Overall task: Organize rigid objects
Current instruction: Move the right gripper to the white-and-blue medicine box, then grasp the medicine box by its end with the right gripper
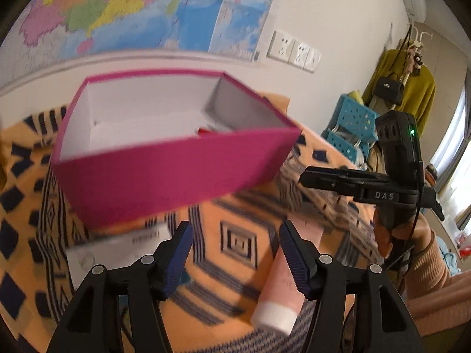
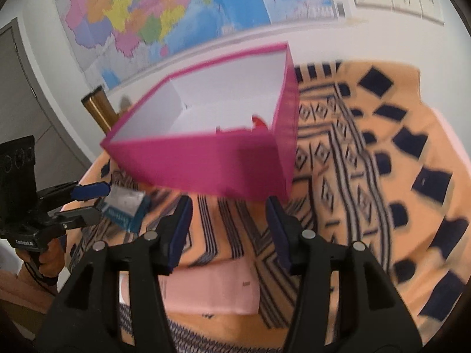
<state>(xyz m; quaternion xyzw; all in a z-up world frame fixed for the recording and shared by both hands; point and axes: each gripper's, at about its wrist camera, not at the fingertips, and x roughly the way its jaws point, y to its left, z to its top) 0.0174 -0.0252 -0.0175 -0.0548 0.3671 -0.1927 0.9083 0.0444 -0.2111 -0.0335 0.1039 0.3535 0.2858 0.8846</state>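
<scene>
2 grippers hover half-open and empty: the left gripper (image 1: pixel 235 253) near the white carton (image 1: pixel 117 250), the right gripper (image 2: pixel 228 229) above the pink tube (image 2: pixel 212 291). The magenta box (image 1: pixel 164 158) sits open just beyond on the patterned blanket (image 2: pixel 368 161), likely awaiting both.

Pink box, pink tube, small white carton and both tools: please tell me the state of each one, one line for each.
Pink box: lid off, open at the top, a small red thing inside.
Pink tube: lying flat on the patterned cloth, white cap on.
Small white carton: lying on the cloth, not gripped.
Left tool: open, nothing between its fingers.
Right tool: open, holding nothing.
</scene>
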